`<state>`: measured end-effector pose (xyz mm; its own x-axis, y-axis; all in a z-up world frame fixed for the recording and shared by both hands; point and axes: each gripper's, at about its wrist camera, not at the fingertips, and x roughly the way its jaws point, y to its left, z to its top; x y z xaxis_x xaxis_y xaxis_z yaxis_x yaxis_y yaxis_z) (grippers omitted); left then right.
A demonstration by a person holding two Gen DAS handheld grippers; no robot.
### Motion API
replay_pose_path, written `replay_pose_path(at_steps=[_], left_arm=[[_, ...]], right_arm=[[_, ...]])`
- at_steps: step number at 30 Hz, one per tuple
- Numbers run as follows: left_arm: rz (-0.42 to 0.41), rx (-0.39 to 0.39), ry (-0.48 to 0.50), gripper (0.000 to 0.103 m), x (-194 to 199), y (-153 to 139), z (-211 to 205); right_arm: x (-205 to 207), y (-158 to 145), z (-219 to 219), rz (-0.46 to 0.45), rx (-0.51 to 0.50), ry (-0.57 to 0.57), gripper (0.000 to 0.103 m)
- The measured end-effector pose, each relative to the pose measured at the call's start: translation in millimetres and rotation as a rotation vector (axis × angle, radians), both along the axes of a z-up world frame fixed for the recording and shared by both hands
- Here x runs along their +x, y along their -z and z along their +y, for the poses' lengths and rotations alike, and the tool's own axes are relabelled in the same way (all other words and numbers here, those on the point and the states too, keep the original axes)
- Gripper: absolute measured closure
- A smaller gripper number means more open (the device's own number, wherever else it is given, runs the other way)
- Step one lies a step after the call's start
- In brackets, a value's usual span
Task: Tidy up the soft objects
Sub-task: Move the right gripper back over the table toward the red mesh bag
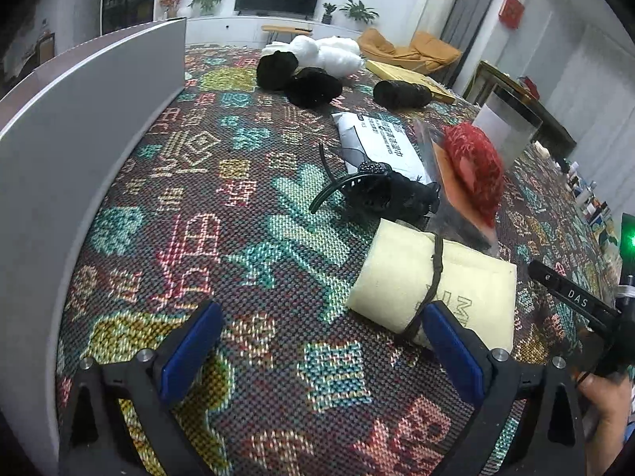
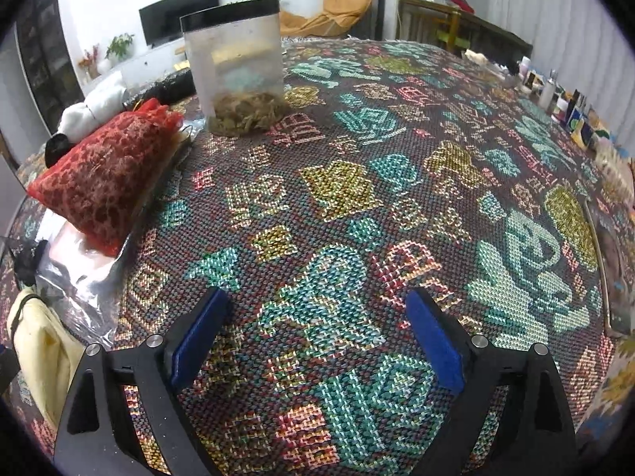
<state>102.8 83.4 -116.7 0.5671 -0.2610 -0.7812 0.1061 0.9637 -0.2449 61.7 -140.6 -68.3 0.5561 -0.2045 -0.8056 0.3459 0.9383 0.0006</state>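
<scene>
In the left wrist view a pale yellow rolled cloth (image 1: 401, 273), tied with a black band, lies on the patterned tablecloth. My left gripper (image 1: 321, 341) is open over bare cloth, its right pad (image 1: 448, 341) right at the roll's near end. Beyond the roll lie a black lace hair clip (image 1: 381, 190), a red mesh pouch (image 1: 472, 162), three black fluffy bundles (image 1: 313, 87) and white fluffy stuff (image 1: 325, 51). My right gripper (image 2: 317, 341) is open with nothing between its fingers. The red pouch (image 2: 107, 174) and yellow roll (image 2: 35, 341) lie to its left.
A tall grey box wall (image 1: 79, 139) stands at the left. A white mailer bag (image 1: 377, 139) and a clear plastic packet (image 2: 79, 273) lie by the pouch. A clear black-lidded canister (image 2: 238, 75) holds dried bits. Small bottles (image 2: 555, 95) line the table's right edge.
</scene>
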Motion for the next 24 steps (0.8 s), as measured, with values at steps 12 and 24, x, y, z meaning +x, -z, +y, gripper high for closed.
replay_pose_path(at_steps=[12, 24], left_arm=[[-0.049, 0.015, 0.024, 0.0, -0.9, 1.8, -1.2], [-0.049, 0.018, 0.024, 0.0, -0.4, 1.9, -1.9]], right_arm=[[-1.3, -0.6, -1.6, -0.002, 0.001, -0.001, 0.008], [-2.1, -0.1, -3.2, -0.002, 0.001, -0.002, 0.008]])
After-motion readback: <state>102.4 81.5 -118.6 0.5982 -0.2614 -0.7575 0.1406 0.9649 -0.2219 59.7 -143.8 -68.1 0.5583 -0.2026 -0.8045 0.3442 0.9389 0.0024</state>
